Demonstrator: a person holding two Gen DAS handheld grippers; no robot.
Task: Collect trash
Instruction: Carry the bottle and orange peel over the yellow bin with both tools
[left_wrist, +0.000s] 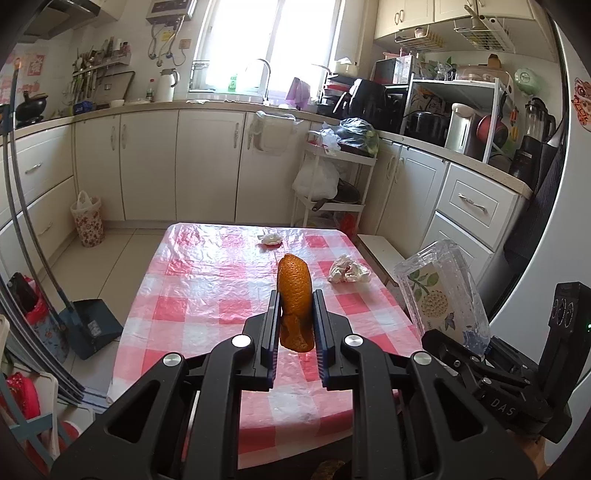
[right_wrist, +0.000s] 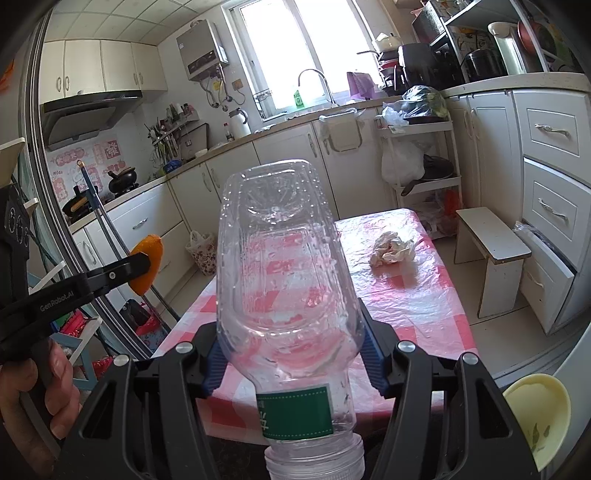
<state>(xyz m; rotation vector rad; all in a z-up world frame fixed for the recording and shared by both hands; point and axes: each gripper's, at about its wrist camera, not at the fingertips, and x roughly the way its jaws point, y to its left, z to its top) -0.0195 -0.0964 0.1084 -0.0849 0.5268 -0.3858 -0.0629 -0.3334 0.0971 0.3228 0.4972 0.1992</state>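
While the left tool (left_wrist: 294, 314) pinches orange peel (left_wrist: 294, 291), right tool (right_wrist: 291, 354) clamps bottle (right_wrist: 288, 266).

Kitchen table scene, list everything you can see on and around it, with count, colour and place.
table: one, pink-and-white checked plastic cover, centre
crumpled paper: one, white, right side of table
small wad: one, white, far edge of table
orange peel: one, orange, held above table
plastic bottle: one, clear with green label, held neck toward camera
floral bin: one, bag-lined, floor by cabinets
stool: one, white, right of table
left gripper: black, shut on peel
right gripper: black, clamping bottle
hand: one, on left gripper's handle
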